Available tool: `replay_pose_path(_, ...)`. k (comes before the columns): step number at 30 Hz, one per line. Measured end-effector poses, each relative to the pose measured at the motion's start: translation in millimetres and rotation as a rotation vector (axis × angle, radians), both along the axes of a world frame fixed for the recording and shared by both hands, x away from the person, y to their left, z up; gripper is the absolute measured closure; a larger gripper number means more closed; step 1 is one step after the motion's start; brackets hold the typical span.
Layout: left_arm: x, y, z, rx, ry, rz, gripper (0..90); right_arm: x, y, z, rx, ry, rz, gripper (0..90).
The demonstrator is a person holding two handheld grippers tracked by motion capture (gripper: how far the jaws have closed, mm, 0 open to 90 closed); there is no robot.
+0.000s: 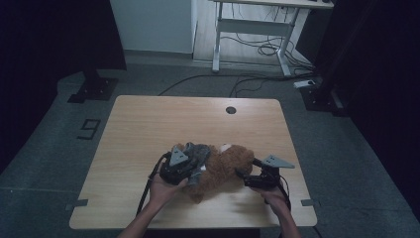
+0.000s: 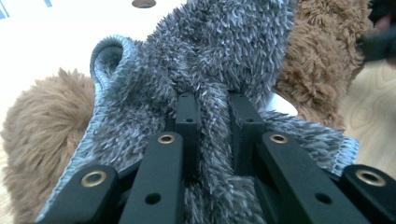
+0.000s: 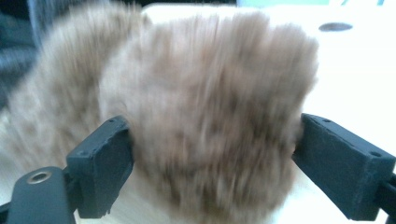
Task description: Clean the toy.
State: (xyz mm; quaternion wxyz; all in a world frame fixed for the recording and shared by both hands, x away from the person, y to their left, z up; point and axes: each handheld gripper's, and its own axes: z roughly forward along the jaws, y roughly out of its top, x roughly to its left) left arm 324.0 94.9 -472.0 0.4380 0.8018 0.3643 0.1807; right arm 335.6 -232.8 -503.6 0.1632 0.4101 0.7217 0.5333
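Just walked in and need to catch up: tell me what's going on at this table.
A person at a wooden table works on a brown plush toy with a gripper in each hand. The left gripper is clamped shut on a fold of fuzzy grey cloth draped over the toy. The right gripper has its jaws spread wide around a furry brown part of the toy, apparently not squeezing it.
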Motion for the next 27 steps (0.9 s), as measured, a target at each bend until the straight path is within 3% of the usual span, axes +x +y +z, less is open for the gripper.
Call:
replay_pose_path(2, -5.6, -1.5, -0.9, 0.005, -0.012, -0.006, 76.5, 1.7, 1.3, 11.6, 0.027, -0.023, 0.007, 11.1)
replay_pose_path(6, -13.5, -2.2, -2.0, 0.001, -0.018, -0.02, 76.5, 16.9, 11.6, 29.8, -0.024, -0.017, 0.026, 7.0)
replay_pose_path(9, -19.5, 0.1, -3.7, -0.008, -0.023, -0.03, 76.5, 31.4, 17.0, 31.4, -0.058, 0.042, 0.052, 2.9)
replay_pose_path(11, -23.4, 1.5, -5.7, -0.02, -0.018, -0.039, 76.5, 38.0, 19.0, 24.8, -0.068, 0.111, 0.091, 0.0)
replay_pose_path(15, -37.4, -2.0, -10.1, -0.033, -0.03, -0.075, 76.6, 31.6, 17.7, 6.5, -0.046, 0.19, 0.13, 1.2)
replay_pose_path(17, -44.0, -6.8, -11.9, -0.025, -0.04, -0.093, 76.6, 25.9, 16.1, -4.1, -0.059, 0.209, 0.135, 4.9)
replay_pose_path(20, -51.9, -12.9, -13.3, 0.004, -0.077, -0.098, 76.6, 15.6, 6.6, -15.3, -0.01, 0.206, 0.146, 17.8)
replay_pose_path(25, -50.2, -14.6, -16.0, 0.002, -0.102, -0.082, 76.5, 9.0, 10.2, -15.6, -0.03, 0.155, 0.136, 38.8)
replay_pose_path(27, -47.3, -14.4, -17.3, -0.007, -0.115, -0.073, 76.5, 9.4, 12.2, -14.7, -0.028, 0.142, 0.124, 42.9)
